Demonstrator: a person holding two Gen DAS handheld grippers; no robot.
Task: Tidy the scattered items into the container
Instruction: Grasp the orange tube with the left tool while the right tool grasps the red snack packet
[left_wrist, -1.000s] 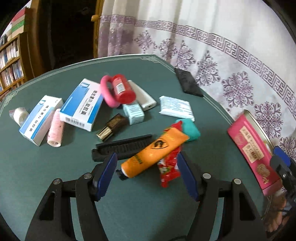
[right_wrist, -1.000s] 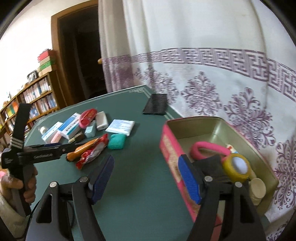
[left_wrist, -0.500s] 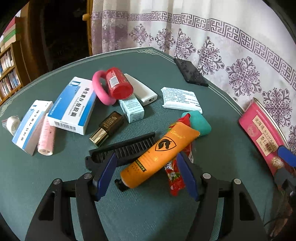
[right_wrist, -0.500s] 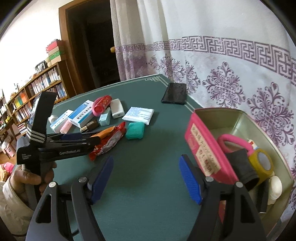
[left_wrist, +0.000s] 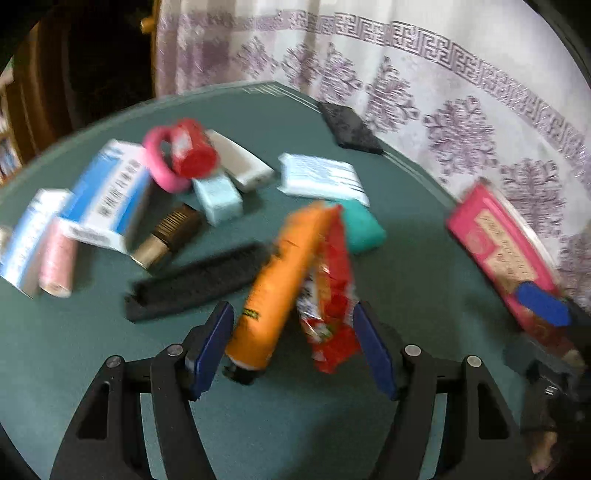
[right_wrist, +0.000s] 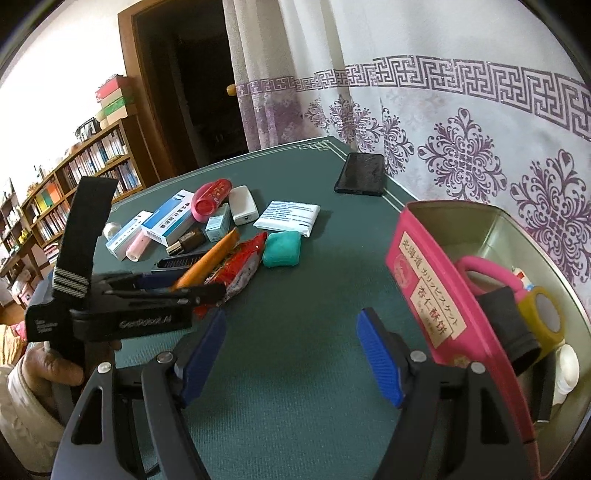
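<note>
The left gripper (left_wrist: 293, 347) is seen with its blue pads apart, the orange tube (left_wrist: 275, 291) and the red snack packet (left_wrist: 330, 306) lying between them on the green table (left_wrist: 92, 350); in this blurred view no pad can be seen pressing on either. In the right wrist view the same gripper (right_wrist: 207, 291) is seen from the side, low over the tube (right_wrist: 207, 260) and packet (right_wrist: 242, 264), with a hand (right_wrist: 48, 365) wrapped round its handle.

The right gripper (right_wrist: 291, 341) is seen with its claw apart and nothing between the pads, only bare table (right_wrist: 295, 387) beneath. Just to its right stands the pink biscuit tin (right_wrist: 424, 291), open, against the patterned curtain (right_wrist: 461, 129). Inside it a pink ring (right_wrist: 480, 266), a black pouch (right_wrist: 513, 325), a yellow round item (right_wrist: 543, 314) and a white round item (right_wrist: 567, 365) are seen.

Beyond the tube a black comb (left_wrist: 195, 284), a teal soap-like block (left_wrist: 360, 225), a white tissue packet (left_wrist: 321, 177), a small pale blue box (left_wrist: 218, 195), a white charger-like block (left_wrist: 240, 162), a red bottle (left_wrist: 192, 151) inside a pink hair ring (left_wrist: 159, 162), two blue and white medicine boxes (left_wrist: 110, 195), a pink roll (left_wrist: 55, 266) and a brown and gold lipstick (left_wrist: 166, 236) are scattered. A black phone (right_wrist: 360, 173) lies near the table's far edge, well apart from the rest
</note>
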